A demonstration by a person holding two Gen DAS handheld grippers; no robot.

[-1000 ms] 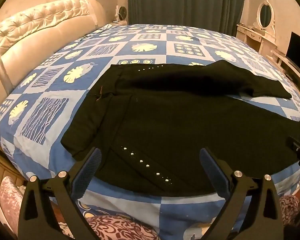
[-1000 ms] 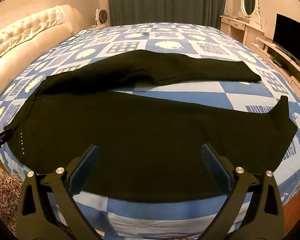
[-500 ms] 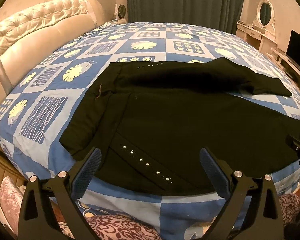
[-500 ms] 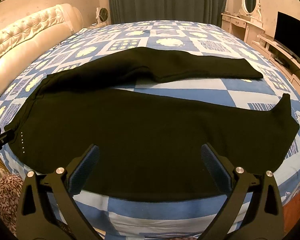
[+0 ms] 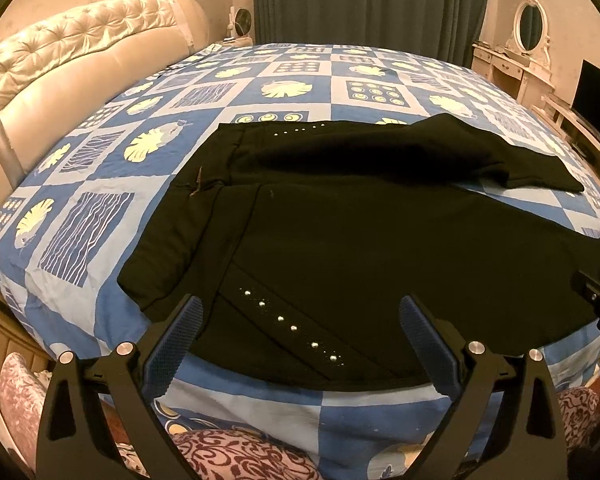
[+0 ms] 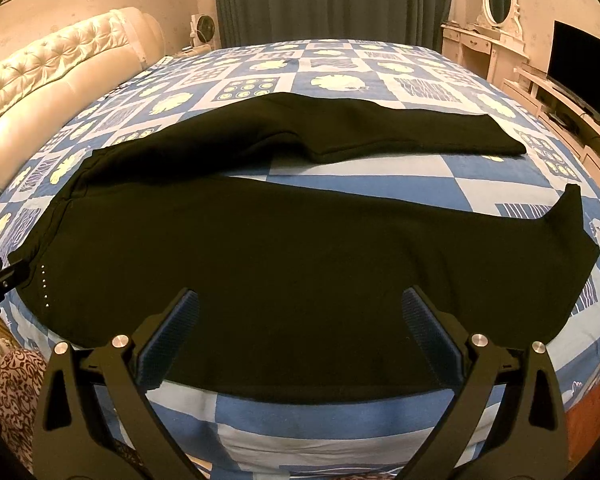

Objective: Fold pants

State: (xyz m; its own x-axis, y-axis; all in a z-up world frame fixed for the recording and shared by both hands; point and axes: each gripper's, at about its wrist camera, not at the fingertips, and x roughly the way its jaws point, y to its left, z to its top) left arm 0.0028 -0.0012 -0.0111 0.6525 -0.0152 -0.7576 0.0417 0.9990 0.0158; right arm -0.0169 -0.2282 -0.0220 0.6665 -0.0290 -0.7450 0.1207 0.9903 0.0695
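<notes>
Black pants (image 5: pixel 360 240) lie spread flat on the bed, waistband to the left, legs running right and splayed apart; they also show in the right wrist view (image 6: pixel 300 248). A row of silver studs (image 5: pixel 292 326) marks the near hip. My left gripper (image 5: pixel 300 316) is open and empty, hovering over the near edge at the hip. My right gripper (image 6: pixel 300 312) is open and empty over the near leg's lower edge. Each gripper's body shows at the edge of the other's view.
The bed has a blue patchwork cover (image 5: pixel 100 216) and a cream tufted headboard (image 5: pixel 80 60) at the left. Dark curtains (image 6: pixel 332 0) hang behind. A white dresser with mirror (image 6: pixel 492 40) and a TV (image 6: pixel 584 64) stand at the right. A patterned rug (image 5: pixel 240 456) lies below.
Both grippers have drifted slightly back and up from the bed, so the pants sit a little lower in view. The pants have not moved and the jaws stay open.
</notes>
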